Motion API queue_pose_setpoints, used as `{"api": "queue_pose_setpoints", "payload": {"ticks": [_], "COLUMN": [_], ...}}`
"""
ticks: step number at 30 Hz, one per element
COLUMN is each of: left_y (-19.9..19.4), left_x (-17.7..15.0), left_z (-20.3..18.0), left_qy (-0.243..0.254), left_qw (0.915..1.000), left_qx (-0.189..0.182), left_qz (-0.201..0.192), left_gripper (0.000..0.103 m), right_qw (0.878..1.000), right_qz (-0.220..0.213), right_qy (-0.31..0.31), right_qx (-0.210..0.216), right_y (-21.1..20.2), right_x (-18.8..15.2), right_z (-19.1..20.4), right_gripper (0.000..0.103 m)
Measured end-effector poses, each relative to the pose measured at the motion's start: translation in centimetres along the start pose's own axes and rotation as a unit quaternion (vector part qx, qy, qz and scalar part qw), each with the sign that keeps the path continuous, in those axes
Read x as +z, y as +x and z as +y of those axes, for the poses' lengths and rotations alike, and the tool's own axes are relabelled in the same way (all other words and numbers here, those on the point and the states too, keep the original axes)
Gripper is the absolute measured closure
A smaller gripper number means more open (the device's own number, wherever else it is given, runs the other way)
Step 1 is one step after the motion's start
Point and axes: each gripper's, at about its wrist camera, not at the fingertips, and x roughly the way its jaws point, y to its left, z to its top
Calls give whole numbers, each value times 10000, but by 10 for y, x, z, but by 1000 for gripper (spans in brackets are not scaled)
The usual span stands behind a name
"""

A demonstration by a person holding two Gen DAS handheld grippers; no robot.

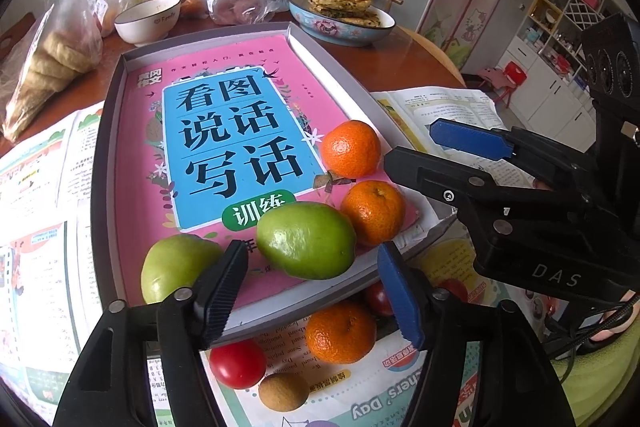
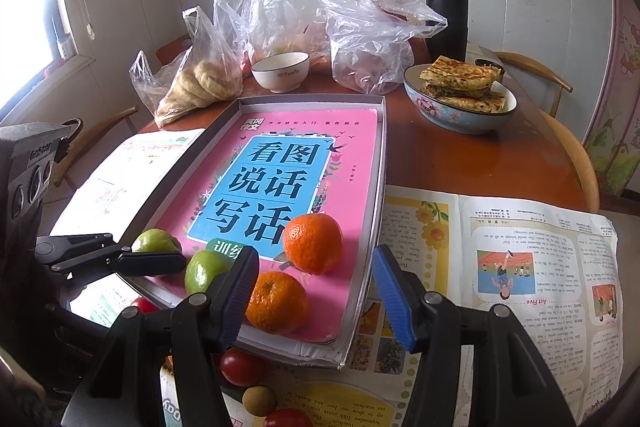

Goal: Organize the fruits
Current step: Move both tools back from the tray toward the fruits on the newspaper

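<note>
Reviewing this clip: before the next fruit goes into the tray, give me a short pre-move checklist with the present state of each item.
1. Left gripper empty, jaws apart: ok; nothing between the pads.
2. Right gripper empty, jaws apart: ok.
3. Fruit waiting outside the tray: ok; an orange, tomato and brown fruit lie on the papers in front.
4. Free space in tray: ok; two green fruits and two oranges crowd the near end, the far end is bare.
5. Grippers clear of each other: ok; apart in both views.
6. Fruits in tray settled: cannot tell.
</note>
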Motion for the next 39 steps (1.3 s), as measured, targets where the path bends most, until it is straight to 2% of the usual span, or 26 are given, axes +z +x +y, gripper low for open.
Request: {"api": "queue_pose_setpoints", "payload": {"ticks": [15, 39], "left_y": [-25, -75], "left_x": [-8, -23], "left_z": [3, 26], "left_qy": [-57, -530], "left_qw": [9996, 9950], "left_qx": [49, 175], "left_qz": [-264, -829], "left_gripper": [28, 25], "right_qw": [9998, 9989], "right_qz": [-191, -432], "right_qy": [-9, -143], "right_qx": [26, 78], "right_y": [-17, -43], "right_x": [-6, -17], "right_z": [2, 13], "right_gripper": [40, 34]}}
